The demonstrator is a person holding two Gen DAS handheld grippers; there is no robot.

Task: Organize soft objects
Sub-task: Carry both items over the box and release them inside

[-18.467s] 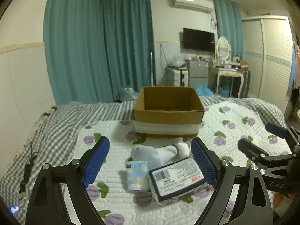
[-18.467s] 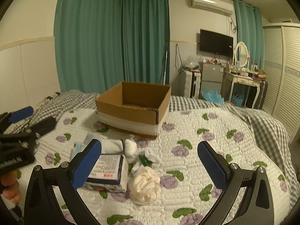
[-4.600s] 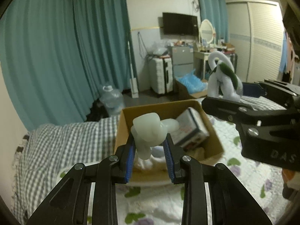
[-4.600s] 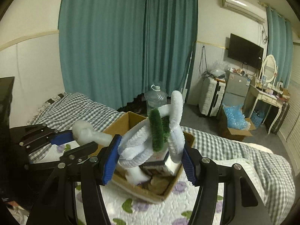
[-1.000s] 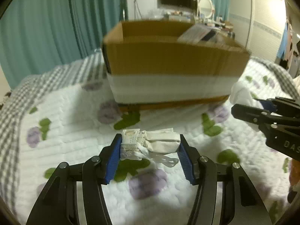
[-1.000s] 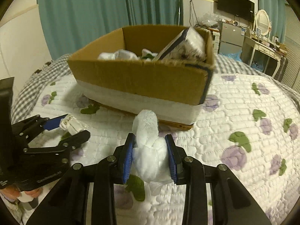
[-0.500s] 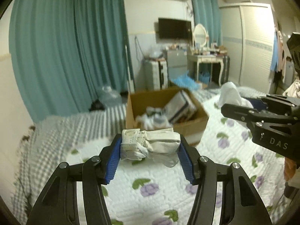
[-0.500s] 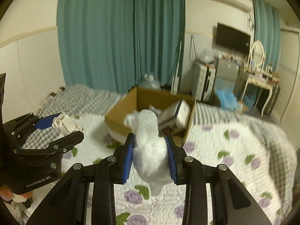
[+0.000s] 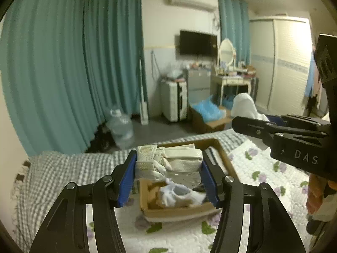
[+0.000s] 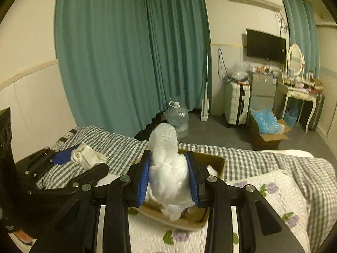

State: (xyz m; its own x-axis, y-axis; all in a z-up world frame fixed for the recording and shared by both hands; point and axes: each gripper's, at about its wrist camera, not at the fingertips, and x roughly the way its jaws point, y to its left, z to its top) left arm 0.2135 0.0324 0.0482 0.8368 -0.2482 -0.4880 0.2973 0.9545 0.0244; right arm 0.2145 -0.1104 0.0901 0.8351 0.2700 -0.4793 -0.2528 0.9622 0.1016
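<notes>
My left gripper (image 9: 168, 164) is shut on a folded cream lace cloth (image 9: 168, 163) and holds it in the air above the open cardboard box (image 9: 181, 210) on the bed. White soft items (image 9: 181, 193) lie inside the box. My right gripper (image 10: 169, 176) is shut on a fluffy white plush (image 10: 166, 164), also held above the box (image 10: 214, 162). The right gripper with the plush (image 9: 244, 105) shows at the right of the left wrist view. The left gripper with the cloth (image 10: 86, 156) shows at the left of the right wrist view.
The box stands on a quilt with purple flowers (image 9: 269, 177) over a checked blanket (image 9: 63, 168). Beyond the bed are teal curtains (image 10: 126, 63), a water jug (image 10: 177, 116), a suitcase (image 10: 237, 105), a floor box of blue items (image 10: 265, 126) and a dressing table (image 10: 299, 92).
Both grippers have risen and tipped down with their loads. The box now lies below and under the fingers in both views instead of ahead of them.
</notes>
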